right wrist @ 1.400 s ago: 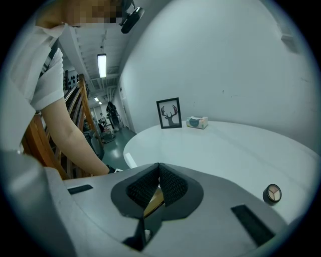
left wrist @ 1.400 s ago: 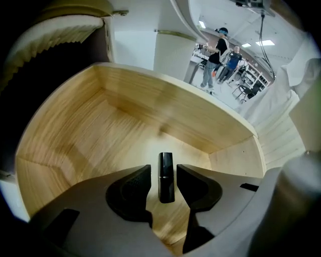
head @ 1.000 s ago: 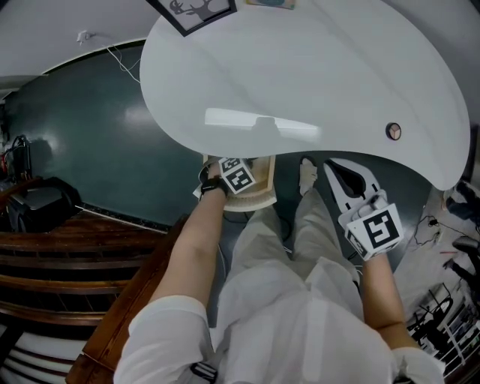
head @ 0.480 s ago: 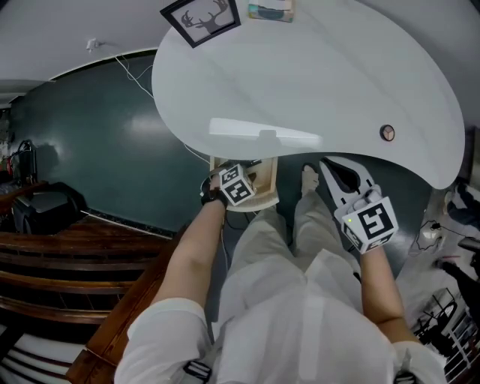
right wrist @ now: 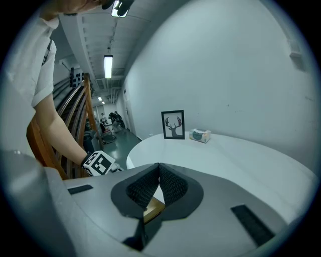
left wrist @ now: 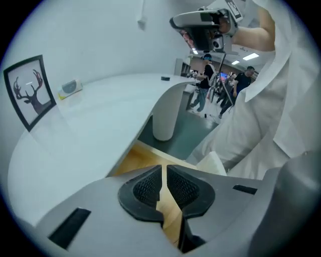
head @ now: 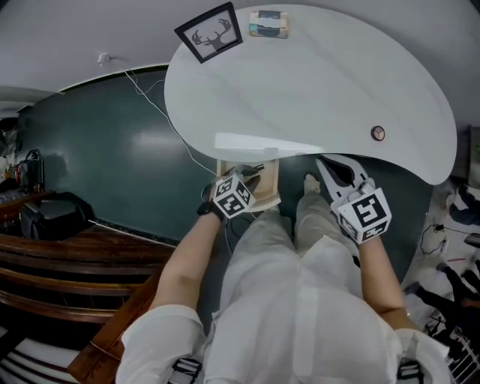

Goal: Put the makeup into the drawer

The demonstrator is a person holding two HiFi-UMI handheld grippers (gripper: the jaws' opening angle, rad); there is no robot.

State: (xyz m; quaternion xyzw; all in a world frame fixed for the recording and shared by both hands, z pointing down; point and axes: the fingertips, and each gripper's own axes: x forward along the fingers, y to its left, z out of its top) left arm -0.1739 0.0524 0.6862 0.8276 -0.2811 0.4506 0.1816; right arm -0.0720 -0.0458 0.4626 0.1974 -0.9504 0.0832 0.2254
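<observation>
A small round makeup compact (head: pixel 378 133) lies on the white table (head: pixel 315 82) near its front right edge; it shows as a small dark dot (left wrist: pixel 165 78) in the left gripper view. The wooden drawer (head: pixel 271 180) stands pulled out under the table's front edge. My left gripper (head: pixel 251 178) hangs over the drawer, its jaws closing to a thin slit (left wrist: pixel 164 183) with nothing between them. My right gripper (head: pixel 324 165) is shut and holds nothing (right wrist: pixel 159 173), just below the table edge and right of the drawer.
A framed deer picture (head: pixel 212 34) and a small box (head: pixel 268 22) stand at the table's far side. The person's legs (head: pixel 300 225) are under the table beside the drawer. A white table leg (left wrist: pixel 165 115) stands beyond the drawer. Wooden steps (head: pixel 67 262) lie left.
My left gripper has lifted up out of the drawer and its jaws have come nearly together. My right gripper has risen slightly.
</observation>
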